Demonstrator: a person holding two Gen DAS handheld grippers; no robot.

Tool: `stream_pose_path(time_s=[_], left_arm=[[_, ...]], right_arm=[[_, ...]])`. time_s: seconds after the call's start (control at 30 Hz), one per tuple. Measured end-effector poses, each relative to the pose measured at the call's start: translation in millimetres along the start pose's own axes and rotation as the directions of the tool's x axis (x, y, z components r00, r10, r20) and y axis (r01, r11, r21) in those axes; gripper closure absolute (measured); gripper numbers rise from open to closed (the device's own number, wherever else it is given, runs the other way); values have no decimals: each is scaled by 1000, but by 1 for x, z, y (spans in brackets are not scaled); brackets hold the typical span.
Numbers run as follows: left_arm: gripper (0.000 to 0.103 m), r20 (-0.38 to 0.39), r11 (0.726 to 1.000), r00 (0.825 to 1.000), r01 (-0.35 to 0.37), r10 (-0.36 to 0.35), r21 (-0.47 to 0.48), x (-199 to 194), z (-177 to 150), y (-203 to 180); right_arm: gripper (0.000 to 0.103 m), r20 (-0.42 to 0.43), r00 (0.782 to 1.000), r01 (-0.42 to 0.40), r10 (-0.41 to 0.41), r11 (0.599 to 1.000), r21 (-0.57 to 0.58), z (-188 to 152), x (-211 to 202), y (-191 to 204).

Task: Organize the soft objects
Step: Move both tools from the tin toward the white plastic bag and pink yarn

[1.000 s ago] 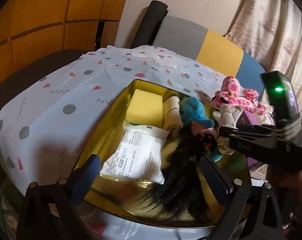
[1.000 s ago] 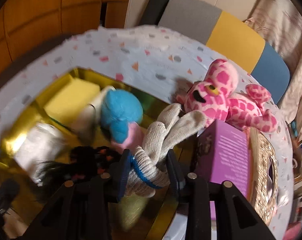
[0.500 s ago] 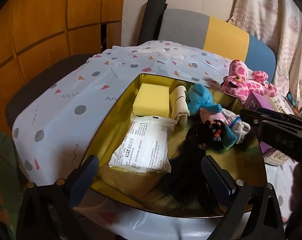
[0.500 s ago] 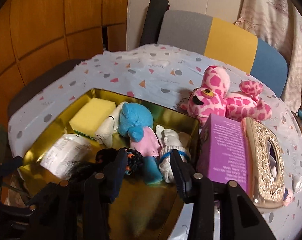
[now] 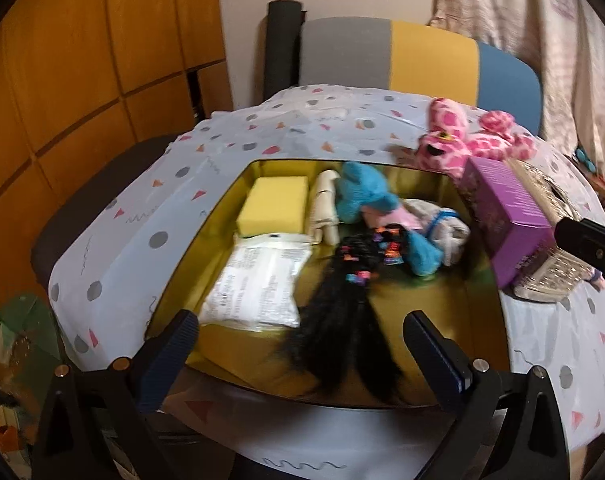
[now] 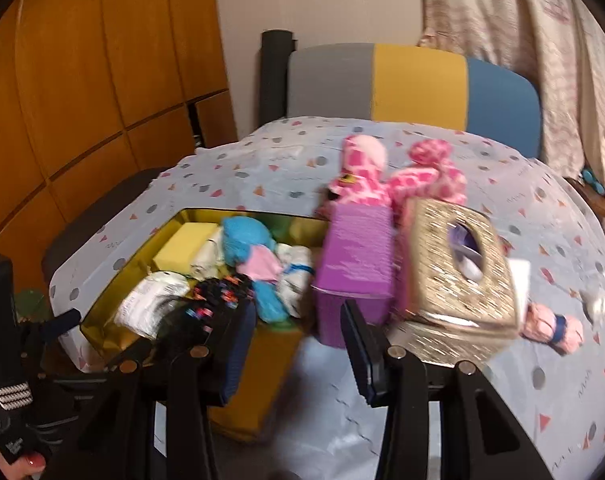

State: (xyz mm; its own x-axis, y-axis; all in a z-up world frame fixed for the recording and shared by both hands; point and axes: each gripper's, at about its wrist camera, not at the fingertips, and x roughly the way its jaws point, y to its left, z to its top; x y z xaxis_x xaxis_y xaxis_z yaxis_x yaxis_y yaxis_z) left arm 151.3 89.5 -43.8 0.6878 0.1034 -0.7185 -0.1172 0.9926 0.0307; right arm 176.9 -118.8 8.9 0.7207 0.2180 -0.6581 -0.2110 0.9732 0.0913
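Note:
A gold box (image 5: 482, 300) (image 6: 262, 364) sits on the patterned tablecloth. In it lie a yellow sponge (image 5: 273, 204), a white packet (image 5: 258, 284), a cream roll (image 5: 324, 208), a blue plush doll (image 5: 366, 196), a black wig (image 5: 342, 320) and a grey sock bundle (image 5: 446, 228) (image 6: 298, 280). A pink spotted plush (image 5: 454, 148) (image 6: 382, 180) lies on the cloth behind the box. My left gripper (image 5: 298, 352) is open and empty at the box's near edge. My right gripper (image 6: 298, 348) is open and empty, near the box's right corner.
A purple carton (image 5: 506, 220) (image 6: 354, 264) and a gold tissue box (image 6: 458, 272) stand right of the gold box. A small pink item (image 6: 550, 324) lies further right. A grey, yellow and blue chair back (image 5: 402, 56) stands behind the table.
My right gripper let go of the grey sock bundle in the box, opened and pulled back to the right. My left gripper drew back from the box too.

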Motion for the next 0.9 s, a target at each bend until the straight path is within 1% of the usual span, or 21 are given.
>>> stream_pose_path(time_s=[0.23,0.43,0.67,0.9], left_arm=[[0,11,997,1000,14,-15,77,-16,1,-41],[0,21,990,1000,15,-19,141,-29,-2,-77],[0,20,972,999,21,-27,232,-40,-7,-124],[0,25,948,999,14,-23,317,-47,-15,-166]], right_arm=[[58,5,999,42,-43,992,121,-19,-21,-54],[58,20,996,84,-90,977,194,-35,-36,-94],[58,12,991,122,-130,953,276,-57,-52,-142],[58,6,987,153,-163,940,306,-70,-63,-175]])
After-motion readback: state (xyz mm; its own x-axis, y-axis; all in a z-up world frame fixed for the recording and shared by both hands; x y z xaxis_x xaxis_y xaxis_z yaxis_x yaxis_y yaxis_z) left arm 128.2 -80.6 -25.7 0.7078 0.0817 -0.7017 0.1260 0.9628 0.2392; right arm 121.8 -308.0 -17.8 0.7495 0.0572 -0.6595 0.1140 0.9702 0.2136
